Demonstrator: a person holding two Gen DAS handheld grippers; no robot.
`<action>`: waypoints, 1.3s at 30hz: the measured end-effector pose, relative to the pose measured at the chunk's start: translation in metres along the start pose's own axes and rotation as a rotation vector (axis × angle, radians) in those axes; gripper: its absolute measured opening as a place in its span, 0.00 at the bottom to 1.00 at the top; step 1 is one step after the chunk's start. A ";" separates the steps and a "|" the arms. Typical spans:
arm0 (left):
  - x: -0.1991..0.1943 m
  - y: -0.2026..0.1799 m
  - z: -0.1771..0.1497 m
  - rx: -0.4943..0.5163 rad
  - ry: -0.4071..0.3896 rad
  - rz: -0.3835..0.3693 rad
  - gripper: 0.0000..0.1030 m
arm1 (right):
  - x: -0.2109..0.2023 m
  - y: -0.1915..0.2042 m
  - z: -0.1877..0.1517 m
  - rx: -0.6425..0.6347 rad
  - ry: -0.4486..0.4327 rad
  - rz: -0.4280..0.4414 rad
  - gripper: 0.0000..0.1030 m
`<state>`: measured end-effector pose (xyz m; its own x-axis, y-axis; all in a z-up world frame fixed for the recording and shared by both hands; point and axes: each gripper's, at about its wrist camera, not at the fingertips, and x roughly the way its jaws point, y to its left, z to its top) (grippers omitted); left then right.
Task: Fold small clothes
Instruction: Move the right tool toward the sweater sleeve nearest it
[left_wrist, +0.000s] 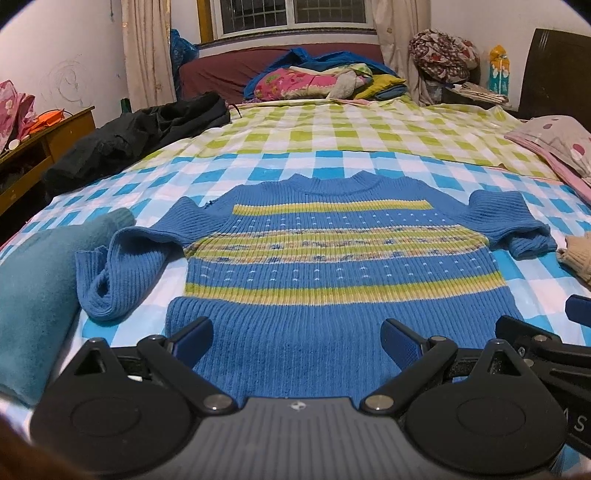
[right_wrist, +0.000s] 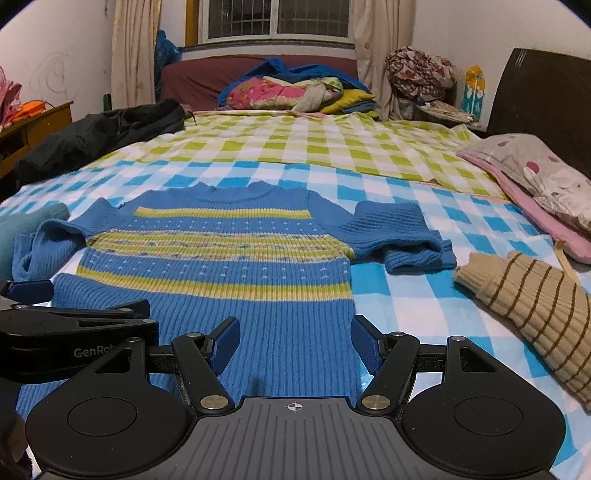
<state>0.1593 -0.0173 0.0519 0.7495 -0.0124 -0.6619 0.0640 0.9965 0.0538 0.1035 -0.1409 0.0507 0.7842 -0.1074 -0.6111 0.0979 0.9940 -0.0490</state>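
i have the sweater (left_wrist: 332, 251) laid flat on the bed (left_wrist: 332, 147), front up, filling the middle of the left wrist frame, its hem toward me at the bottom and its neck toward the top, so its long axis runs straight away from both tools. my left tool (left_wrist: 297, 334) is spread wide and holds nothing, its fingers sitting over the hem near the sweater's left corner. my right tool (right_wrist: 295, 339) is likewise spread and empty, over the hem's right part, with the garment's right edge running just by its right finger in the lower centre of the right wrist frame. the two tools sit side by side along the hem; each shows at the edge of the other's view. one sleeve (left_wrist: 110, 273) trails crumpled at the left of the frame, nearer my left tool; the other sleeve (right_wrist: 399, 236) lies bunched right of centre in the right wrist frame, nearer my right tool. i judge no fold is made yet. i expect the sleeves to come inward first, each with its nearer tool, or the hem to be lifted toward the neck.
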 end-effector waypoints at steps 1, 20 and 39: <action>0.000 0.000 0.000 -0.002 0.000 0.000 0.98 | 0.000 0.000 0.001 -0.004 -0.003 -0.002 0.65; 0.006 -0.002 -0.003 -0.008 0.003 -0.002 0.98 | 0.001 0.000 -0.001 -0.018 0.001 -0.025 0.69; 0.010 -0.008 0.004 0.000 0.003 -0.015 0.99 | 0.012 -0.011 0.009 -0.017 -0.014 -0.036 0.69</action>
<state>0.1689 -0.0258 0.0477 0.7463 -0.0267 -0.6651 0.0746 0.9963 0.0438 0.1179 -0.1538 0.0511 0.7887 -0.1431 -0.5979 0.1156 0.9897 -0.0844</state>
